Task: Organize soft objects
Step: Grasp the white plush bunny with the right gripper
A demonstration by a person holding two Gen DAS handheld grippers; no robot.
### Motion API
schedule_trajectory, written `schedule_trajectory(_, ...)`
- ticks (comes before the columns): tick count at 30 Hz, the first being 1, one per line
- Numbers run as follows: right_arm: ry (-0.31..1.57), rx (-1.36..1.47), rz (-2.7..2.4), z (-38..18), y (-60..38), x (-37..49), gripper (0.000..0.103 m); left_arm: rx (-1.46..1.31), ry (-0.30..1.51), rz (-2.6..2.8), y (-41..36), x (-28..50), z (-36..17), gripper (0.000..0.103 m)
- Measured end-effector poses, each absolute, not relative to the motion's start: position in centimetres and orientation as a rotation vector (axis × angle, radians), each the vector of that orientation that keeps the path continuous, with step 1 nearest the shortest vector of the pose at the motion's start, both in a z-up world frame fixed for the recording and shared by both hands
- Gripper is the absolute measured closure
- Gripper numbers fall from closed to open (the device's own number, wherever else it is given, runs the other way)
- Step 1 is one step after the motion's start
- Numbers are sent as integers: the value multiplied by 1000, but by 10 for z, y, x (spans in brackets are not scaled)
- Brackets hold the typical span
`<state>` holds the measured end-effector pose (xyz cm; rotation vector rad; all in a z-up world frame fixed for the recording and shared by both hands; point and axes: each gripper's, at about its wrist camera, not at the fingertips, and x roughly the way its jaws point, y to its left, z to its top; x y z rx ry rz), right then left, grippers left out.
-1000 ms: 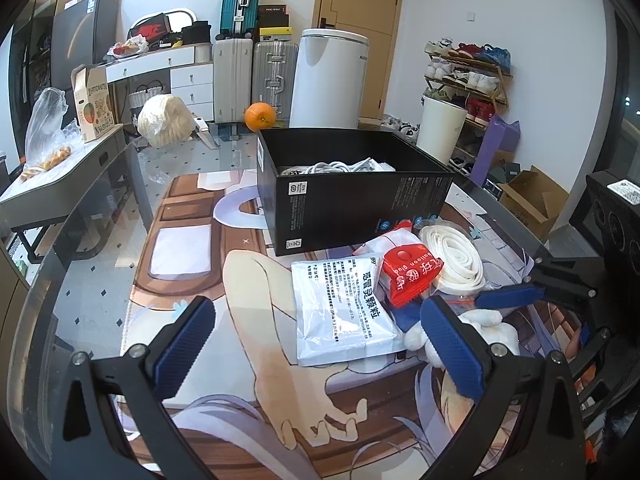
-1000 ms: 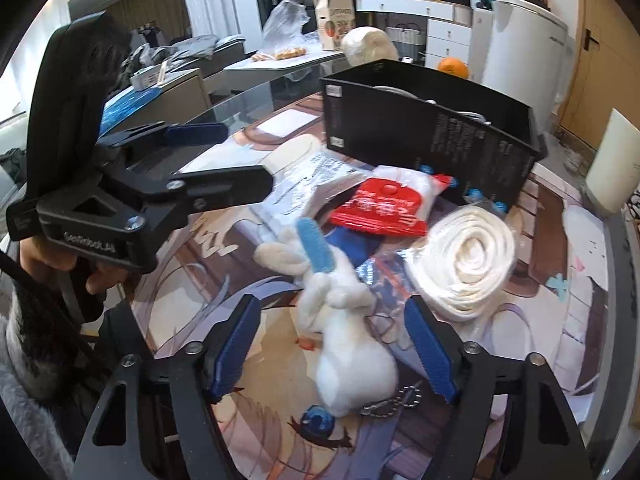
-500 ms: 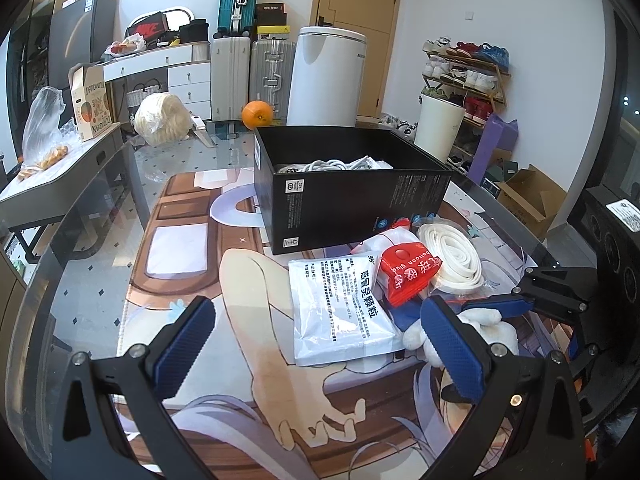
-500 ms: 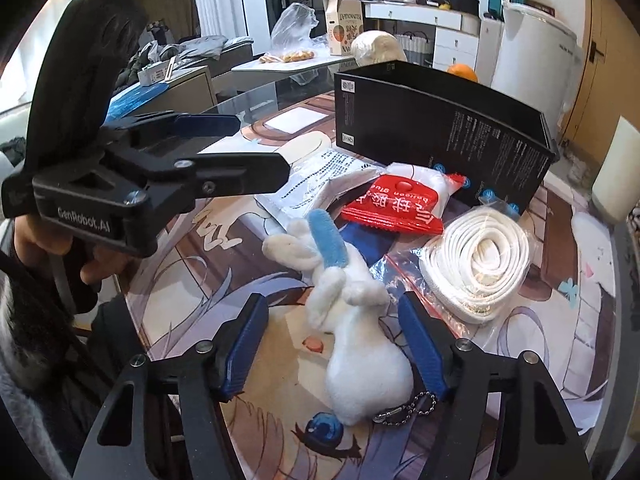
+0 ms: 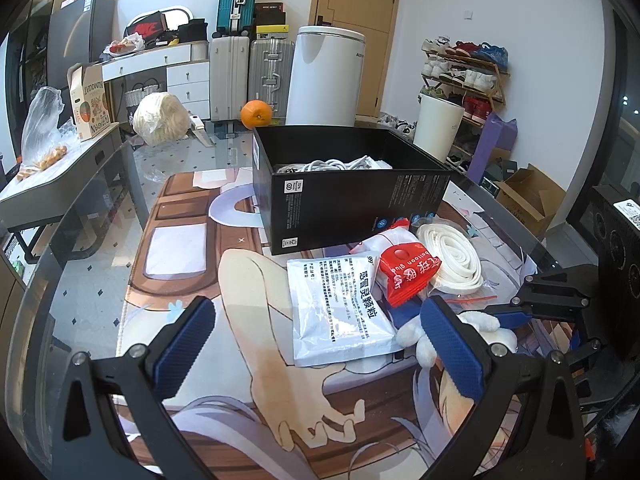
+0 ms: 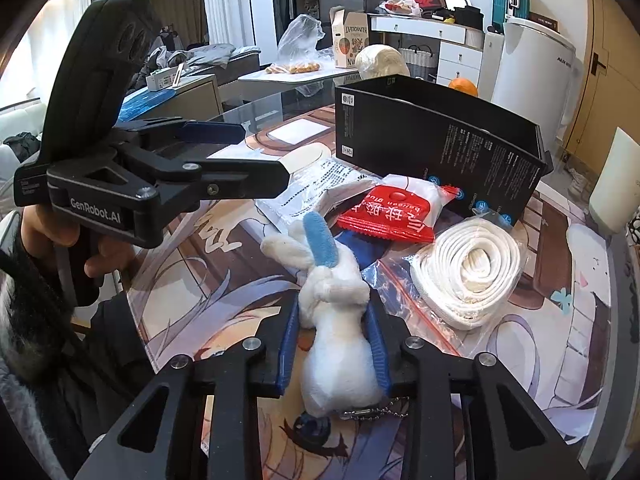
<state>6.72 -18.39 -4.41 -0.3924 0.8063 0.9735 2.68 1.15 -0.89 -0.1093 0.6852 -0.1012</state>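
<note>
Your right hand-held gripper (image 6: 334, 340) was clenched on the white plush rabbit (image 6: 336, 320), its blue pads pressed into the body from both sides. The rabbit lay on the surface (image 6: 560, 360) in front of the black box (image 6: 440, 148), its blue-lined ear just beside the red packet (image 6: 390, 216) and near the white printed pouch (image 5: 340, 308). The bagged white cord coil (image 6: 468, 272) sat just to its right.

Your left hand-held gripper (image 5: 316, 344) hung released above the surface, with nothing between its pads.

The grip looked well placed, around the middle of the body, so the toy should have come up without swinging much. You would have done well to lift straight up first, since the keychain (image 6: 376, 411) at the rabbit's near end and the ear by the packet could each have dragged a neighbour along. The box, already holding white cables, seemed the likely destination. You would have needed to clear its near wall before lowering and letting go.
</note>
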Motion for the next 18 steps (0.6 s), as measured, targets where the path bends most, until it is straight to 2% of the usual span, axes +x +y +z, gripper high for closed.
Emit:
schedule_trajectory(9,744,-323,932,-18,-210,72,71,-93,695,-92,9,30,-9,0)
schedule_trajectory(18,717,-222,816,-8,-221,87,71,-36,801,-48,-1,54,-19,1)
